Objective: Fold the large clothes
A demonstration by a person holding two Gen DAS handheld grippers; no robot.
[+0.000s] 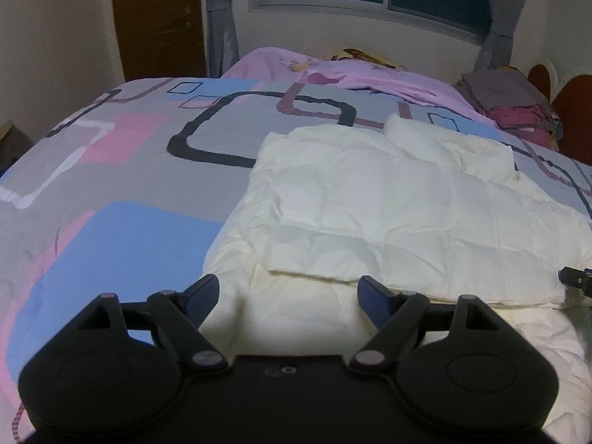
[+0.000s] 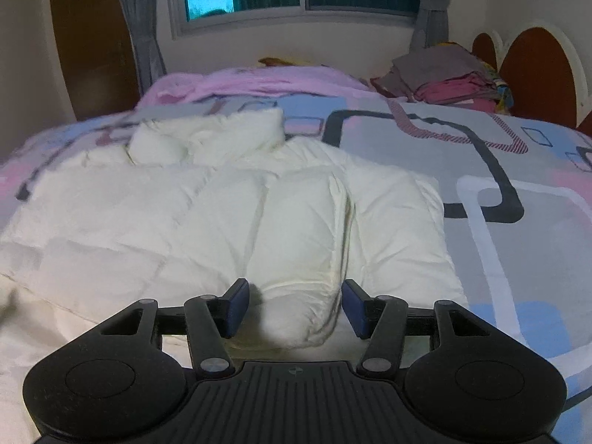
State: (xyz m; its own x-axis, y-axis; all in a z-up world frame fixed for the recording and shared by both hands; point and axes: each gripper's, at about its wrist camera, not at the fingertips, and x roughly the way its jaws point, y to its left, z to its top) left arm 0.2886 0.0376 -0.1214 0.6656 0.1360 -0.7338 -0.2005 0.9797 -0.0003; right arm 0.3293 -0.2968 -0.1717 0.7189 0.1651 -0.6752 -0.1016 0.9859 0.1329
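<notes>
left claw (image 1: 288,296) wide, empty | right claw (image 2: 294,305) wide, straddling sleeve (image 2: 299,259) for pickup | white jacket (image 1: 388,203) lay flat on bed (image 1: 129,166)

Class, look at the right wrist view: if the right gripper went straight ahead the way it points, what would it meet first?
Most likely the rounded folded end of the white padded jacket, which lies directly ahead of the open right gripper, between its fingers. Depth is unclear, so I cannot tell whether the fingers already touch it.
</notes>
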